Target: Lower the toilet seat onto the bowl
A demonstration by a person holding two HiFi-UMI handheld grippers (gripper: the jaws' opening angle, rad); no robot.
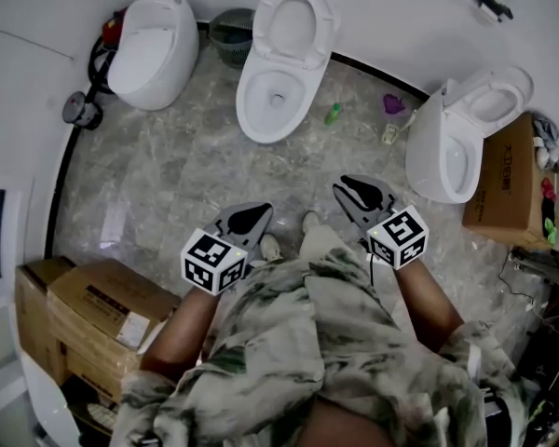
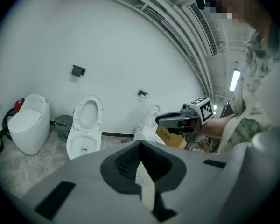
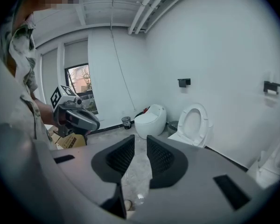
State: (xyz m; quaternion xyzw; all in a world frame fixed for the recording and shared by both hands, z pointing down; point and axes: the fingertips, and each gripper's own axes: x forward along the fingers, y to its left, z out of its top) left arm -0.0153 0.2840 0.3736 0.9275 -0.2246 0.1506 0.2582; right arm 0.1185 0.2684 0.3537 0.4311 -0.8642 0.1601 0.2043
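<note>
White ceramic toilet [image 1: 259, 110] stands ahead of me against the wall. Its oval white plastic seat [image 1: 324, 22] is upright, leaning back and clear of the bowl. A second white toilet [image 1: 430, 149] off to the right has its seat raised too. My left gripper [image 1: 249, 218], grey with black pads, hangs over the grey marbled floor [image 1: 168, 184] with its jaws closed together on nothing. My right gripper [image 1: 361, 192] has its jaws apart and empty. Both are well apart from the toilets.

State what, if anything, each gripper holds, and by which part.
Nothing is held. The left gripper has its jaws together with nothing between them; the right gripper has them apart, with only the floor showing through the gap.
</note>
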